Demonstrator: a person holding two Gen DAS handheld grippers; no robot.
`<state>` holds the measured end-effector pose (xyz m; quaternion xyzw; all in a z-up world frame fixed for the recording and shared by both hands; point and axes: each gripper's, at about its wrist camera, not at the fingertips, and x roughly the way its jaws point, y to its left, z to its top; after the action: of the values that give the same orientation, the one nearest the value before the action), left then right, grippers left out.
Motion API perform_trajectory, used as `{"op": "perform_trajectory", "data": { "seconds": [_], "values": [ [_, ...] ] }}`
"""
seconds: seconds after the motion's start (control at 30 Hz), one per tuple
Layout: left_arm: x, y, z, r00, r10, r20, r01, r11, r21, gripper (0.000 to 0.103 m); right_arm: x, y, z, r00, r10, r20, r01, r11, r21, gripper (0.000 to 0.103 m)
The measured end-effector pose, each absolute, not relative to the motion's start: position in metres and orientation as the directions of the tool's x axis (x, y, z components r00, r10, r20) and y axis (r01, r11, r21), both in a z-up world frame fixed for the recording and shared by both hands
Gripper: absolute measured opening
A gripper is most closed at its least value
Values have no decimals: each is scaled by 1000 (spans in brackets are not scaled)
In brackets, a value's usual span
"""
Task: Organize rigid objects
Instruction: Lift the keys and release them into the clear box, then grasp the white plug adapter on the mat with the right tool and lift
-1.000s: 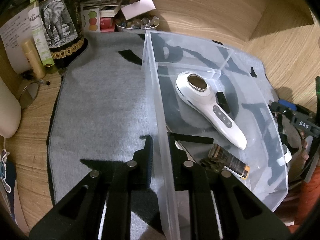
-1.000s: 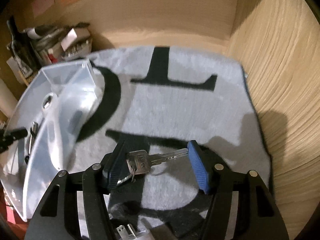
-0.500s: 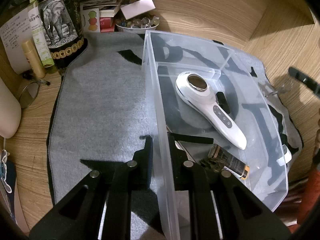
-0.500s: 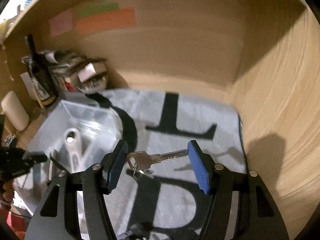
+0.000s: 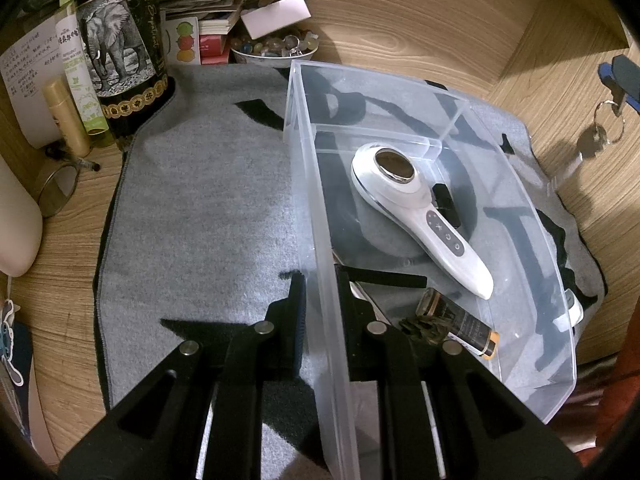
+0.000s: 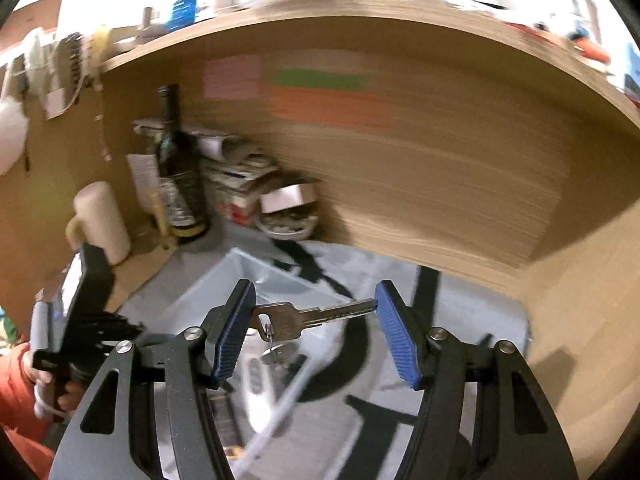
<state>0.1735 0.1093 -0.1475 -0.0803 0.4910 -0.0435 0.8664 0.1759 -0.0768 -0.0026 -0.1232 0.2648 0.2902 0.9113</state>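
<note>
My right gripper (image 6: 314, 326) is shut on a silver key (image 6: 308, 316), held crosswise between its blue pads, with a ring and a second key hanging below. It hovers above the clear plastic bin (image 6: 240, 276). From the left wrist view the keys (image 5: 600, 136) hang at the upper right, beyond the bin's far side. My left gripper (image 5: 320, 292) is shut on the near wall of the bin (image 5: 316, 208). Inside lie a white handheld device (image 5: 416, 208), a small black item (image 5: 446, 204) and a dark tube (image 5: 460, 328).
The bin stands on a grey mat with black letters (image 5: 200, 220) in a wooden alcove. At the back left are an elephant-label bottle (image 5: 124, 52), small tubes (image 5: 68, 116), stacked papers (image 5: 208, 8), a bowl of stones (image 5: 276, 48) and a round mirror (image 5: 60, 188).
My right gripper has lifted the key off the mat and swung left, up over the bin. My left gripper and the bin have stayed still.
</note>
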Motion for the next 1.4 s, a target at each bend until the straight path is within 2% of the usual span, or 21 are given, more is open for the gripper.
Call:
{"op": "perform_trajectory", "data": {
  "seconds": [0.2,0.47,0.73,1.1,1.3,1.4],
  "values": [
    [174,109,-148,515,-154,-843,3,984,-179,14,179,-45,-30,607,503,-615,-654,756,-28,59],
    [174,110,-148,519,-158,-840,5,983,-182,14,192,-17,-70,505,462,-729,-685,728,-14,59],
    [173,110,-148,520,-158,-840,5,983,-182,14,207,-8,-88,448,432,-782,-684,729,11,59],
    [173,109,-148,519,-162,-839,-1,982,-190,14,212,-16,-95,401,448,-799,-653,752,93,60],
    [174,109,-148,518,-163,-839,-1,982,-191,14,199,-39,-69,512,429,-744,-620,784,25,61],
    [174,109,-148,518,-163,-839,3,982,-189,14,194,-59,-55,566,415,-713,-582,813,12,66]
  ]
}}
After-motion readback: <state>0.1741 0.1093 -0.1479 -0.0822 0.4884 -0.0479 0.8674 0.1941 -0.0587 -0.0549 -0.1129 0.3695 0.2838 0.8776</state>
